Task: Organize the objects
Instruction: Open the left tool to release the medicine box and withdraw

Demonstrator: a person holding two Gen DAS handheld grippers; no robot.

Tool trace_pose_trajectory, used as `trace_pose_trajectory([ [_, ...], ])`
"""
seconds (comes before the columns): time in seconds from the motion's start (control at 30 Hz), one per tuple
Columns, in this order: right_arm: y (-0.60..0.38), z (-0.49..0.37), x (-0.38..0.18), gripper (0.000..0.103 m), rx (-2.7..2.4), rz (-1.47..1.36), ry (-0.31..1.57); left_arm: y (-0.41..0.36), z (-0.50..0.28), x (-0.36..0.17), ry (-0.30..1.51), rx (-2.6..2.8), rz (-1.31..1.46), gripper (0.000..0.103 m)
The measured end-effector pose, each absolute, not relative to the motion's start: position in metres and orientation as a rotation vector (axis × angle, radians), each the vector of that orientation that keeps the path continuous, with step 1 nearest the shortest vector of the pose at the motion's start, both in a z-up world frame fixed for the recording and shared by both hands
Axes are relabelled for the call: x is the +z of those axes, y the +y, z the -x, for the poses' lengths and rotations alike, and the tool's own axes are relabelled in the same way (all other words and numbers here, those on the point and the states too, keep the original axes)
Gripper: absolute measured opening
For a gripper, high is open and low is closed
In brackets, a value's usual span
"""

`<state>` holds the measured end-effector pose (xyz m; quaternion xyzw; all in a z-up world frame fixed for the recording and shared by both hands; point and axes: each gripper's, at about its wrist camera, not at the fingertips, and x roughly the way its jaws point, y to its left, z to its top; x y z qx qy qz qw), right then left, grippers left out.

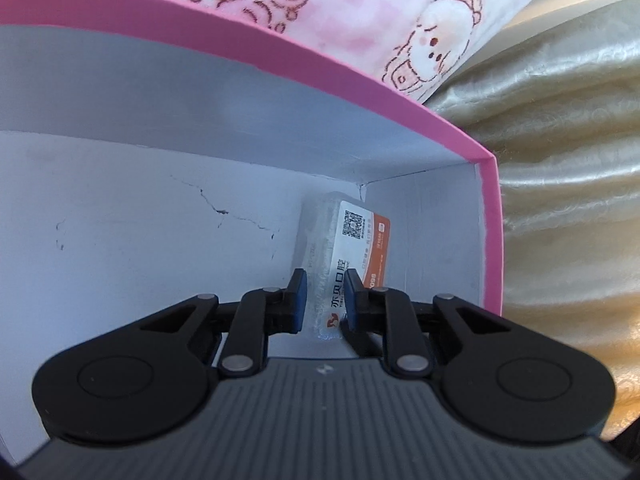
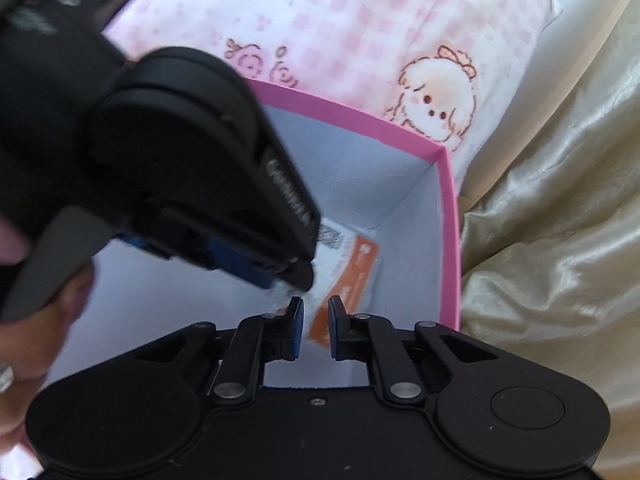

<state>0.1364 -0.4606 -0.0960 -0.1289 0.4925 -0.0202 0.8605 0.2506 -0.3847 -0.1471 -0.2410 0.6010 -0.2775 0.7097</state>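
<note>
Left gripper (image 1: 323,298) clamps 亦贝口腔 QR packet (image 1: 344,264), right gripper (image 2: 315,328) closed, pink box (image 1: 490,240).

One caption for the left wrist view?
Left gripper fingers shut on a clear-wrapped white-and-orange packet inside the pink-rimmed white box.

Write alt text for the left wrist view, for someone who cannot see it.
The left gripper reaches into a pink-rimmed box with white inner walls, its blue-padded fingers closed on a clear packet with a white and orange label that lies in the far corner. Beyond the box are a pink checked cloth with cartoon drawings and shiny beige fabric.
</note>
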Motion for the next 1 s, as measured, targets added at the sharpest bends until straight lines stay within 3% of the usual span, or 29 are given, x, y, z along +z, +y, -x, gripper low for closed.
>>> trace_pose_trajectory([
  [0.3, -0.457, -0.128, -0.108, 0.015, -0.078, 0.363, 1.103, -0.376, -0.244, -0.13, 1.284, -0.596, 0.466, 0.018],
  [0.57, -0.477, -0.157, -0.102, 0.008, -0.154, 0.231, 1.042, -0.374, -0.238, -0.134, 1.332, -0.61, 0.473, 0.018],
  [0.8, -0.479, -0.137, -0.094, 0.013, -0.145, 0.129, 0.982, -0.362, -0.222, -0.12, 1.312, -0.603, 0.388, 0.019],
  [0.87, -0.479, -0.127, -0.085, 0.022, -0.126, 0.068, 0.96, -0.356, -0.214, -0.11, 1.297, -0.595, 0.326, 0.025],
  [0.97, -0.469, -0.105, -0.068, 0.033, -0.134, 0.011, 0.934, -0.344, -0.203, -0.092, 1.307, -0.608, 0.28, 0.045],
  [1.0, -0.465, -0.095, -0.059, 0.036, -0.145, -0.019, 0.926, -0.339, -0.199, -0.086, 1.315, -0.614, 0.275, 0.047],
])
